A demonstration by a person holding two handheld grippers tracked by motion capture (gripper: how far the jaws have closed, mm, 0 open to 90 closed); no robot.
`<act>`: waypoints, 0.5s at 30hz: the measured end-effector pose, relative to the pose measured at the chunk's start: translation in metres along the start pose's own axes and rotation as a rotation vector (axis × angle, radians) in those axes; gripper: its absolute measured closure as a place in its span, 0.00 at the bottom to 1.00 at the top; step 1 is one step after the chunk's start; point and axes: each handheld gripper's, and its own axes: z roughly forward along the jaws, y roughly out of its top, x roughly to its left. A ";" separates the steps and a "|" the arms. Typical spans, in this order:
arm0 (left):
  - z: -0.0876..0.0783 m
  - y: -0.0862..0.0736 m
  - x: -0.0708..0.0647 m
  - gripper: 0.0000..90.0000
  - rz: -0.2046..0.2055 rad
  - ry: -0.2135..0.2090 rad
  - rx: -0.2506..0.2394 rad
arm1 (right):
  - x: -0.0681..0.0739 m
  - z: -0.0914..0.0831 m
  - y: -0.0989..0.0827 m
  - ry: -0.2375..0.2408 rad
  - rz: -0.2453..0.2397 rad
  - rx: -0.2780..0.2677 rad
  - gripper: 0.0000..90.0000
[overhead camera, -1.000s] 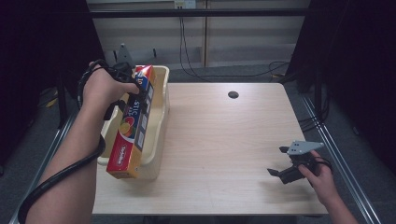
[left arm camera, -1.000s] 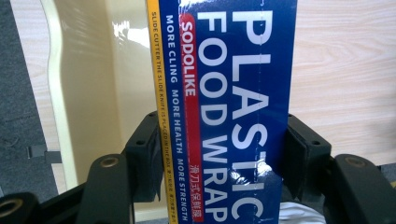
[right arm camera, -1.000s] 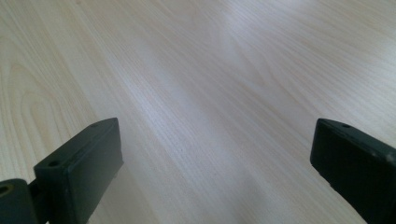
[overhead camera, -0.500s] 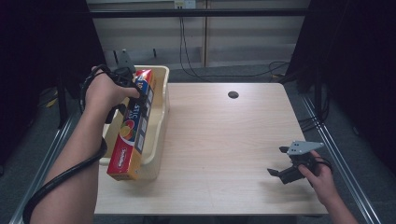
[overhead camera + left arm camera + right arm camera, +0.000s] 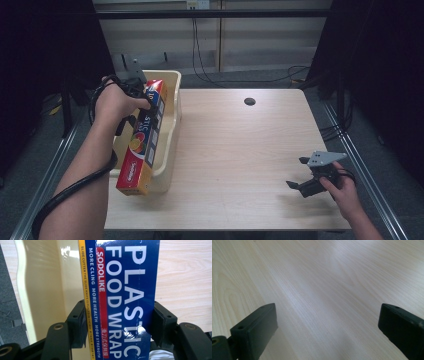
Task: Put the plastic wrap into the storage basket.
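Observation:
A long box of plastic food wrap (image 5: 142, 142), blue and red with a yellow edge, lies tilted along a cream tray (image 5: 173, 122) at the table's left side. Its near end overhangs the tray's front rim. My left gripper (image 5: 143, 99) is shut on the box's far end, with the hand above it. In the left gripper view both black pads press the sides of the box (image 5: 125, 290), and the left gripper (image 5: 116, 323) hangs over the tray's inside (image 5: 42, 290). My right gripper (image 5: 296, 173) rests open near the table's front right corner. Bare wood lies between the right gripper's (image 5: 327, 322) jaws.
The wooden table (image 5: 240, 145) has a dark round hole (image 5: 249, 101) at the back centre. A black cable (image 5: 75, 185) trails along the left forearm. Metal rails run along both table sides, and the surroundings beyond them are dark.
The left hand has come down a little with the box, bringing it lower into the tray. The right hand and its gripper have stayed where they were.

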 end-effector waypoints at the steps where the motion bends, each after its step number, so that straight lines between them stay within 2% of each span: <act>1: 0.001 0.001 0.001 0.45 0.005 0.001 0.008 | 0.000 0.000 0.000 -0.001 -0.001 0.000 0.02; 6: 0.009 0.004 0.003 0.45 -0.016 0.001 -0.002 | 0.000 0.000 -0.001 -0.004 0.005 0.003 0.02; 9: 0.012 0.005 0.003 0.45 -0.014 0.005 -0.001 | 0.000 -0.001 -0.001 -0.003 0.005 0.002 0.02; 10: 0.012 0.006 0.004 0.45 -0.001 0.002 0.012 | 0.000 0.000 -0.001 -0.003 0.003 0.002 0.02; 11: 0.014 0.006 0.003 0.45 -0.014 0.007 -0.002 | 0.000 0.000 -0.001 -0.002 0.003 0.002 0.02; 12: 0.014 0.007 0.004 0.45 -0.003 0.003 0.009 | 0.000 0.000 -0.001 0.000 0.001 0.003 0.02; 15: 0.018 0.008 0.002 0.45 -0.018 0.009 -0.001 | 0.000 0.000 -0.001 0.004 0.001 0.005 0.02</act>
